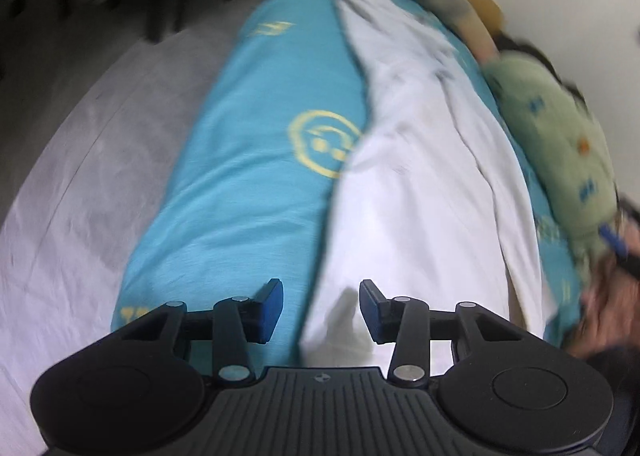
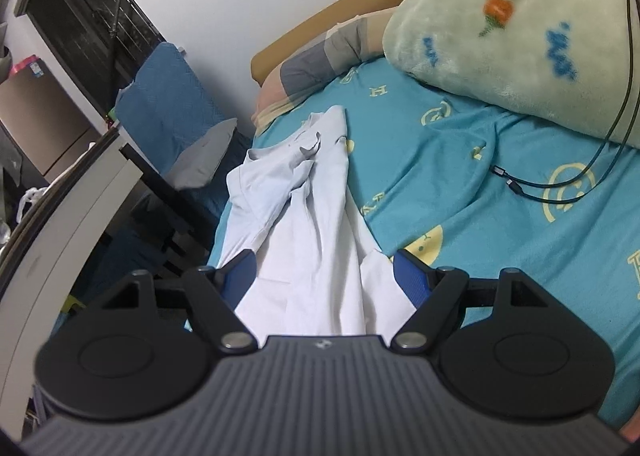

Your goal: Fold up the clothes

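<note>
The left gripper (image 1: 322, 310), black with blue pads, stood partly open above the near end of the white cloth garment (image 1: 420, 191). Its pads had a clear gap between them, and nothing was pinched there. The garment's near edge lay just ahead of and under the right-hand pad, while the left-hand pad hung over the turquoise bedsheet with yellow printed emblems (image 1: 240, 159). The left wrist view was blurred, so whether the pads touched the cloth could not be told.

The right gripper (image 2: 324, 276), of the same black-and-blue build, stood wide. The white garment (image 2: 312, 223) ran between its two pads, filling the gap from side to side. Whether the pads pressed on the cloth or only flanked it could not be told.

From the right gripper the garment stretched straight ahead as a long, rumpled strip. Its long axis followed the line of the fingers, and its far end, bunched with a small collar-like fold, pointed toward the tan padded headboard (image 2: 340, 11). From the left gripper the same strip ran ahead and slightly rightward.

To the right of the garment, farther off, sat a pale green plush blanket with blue and orange marks (image 2: 520, 27). A thin black cable (image 2: 568, 179) trailed from it across the sheet, well apart from both grippers.
</note>
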